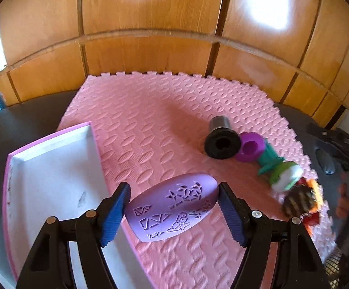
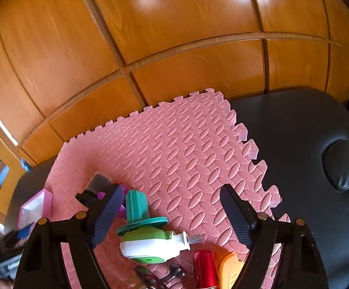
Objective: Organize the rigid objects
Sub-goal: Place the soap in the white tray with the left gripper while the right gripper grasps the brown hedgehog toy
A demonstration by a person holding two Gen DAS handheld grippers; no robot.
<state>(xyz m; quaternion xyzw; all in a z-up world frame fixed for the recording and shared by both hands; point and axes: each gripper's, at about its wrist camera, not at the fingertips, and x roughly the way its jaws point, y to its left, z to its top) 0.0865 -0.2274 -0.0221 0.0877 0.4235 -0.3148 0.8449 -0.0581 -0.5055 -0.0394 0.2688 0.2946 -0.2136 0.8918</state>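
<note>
Left gripper clamped on lilac oval stencil plate, jaws pressing both long edges; plate held above pink foam mat, just beside white tray with pink rim.

Right gripper with jaws apart, nothing pinched; green-and-white device and teal flanged piece lying on mat between them, untouched.

Black cylinder touching purple cap mid-mat. Red item and orange item at near edge. Dark padded surface under mat.
</note>
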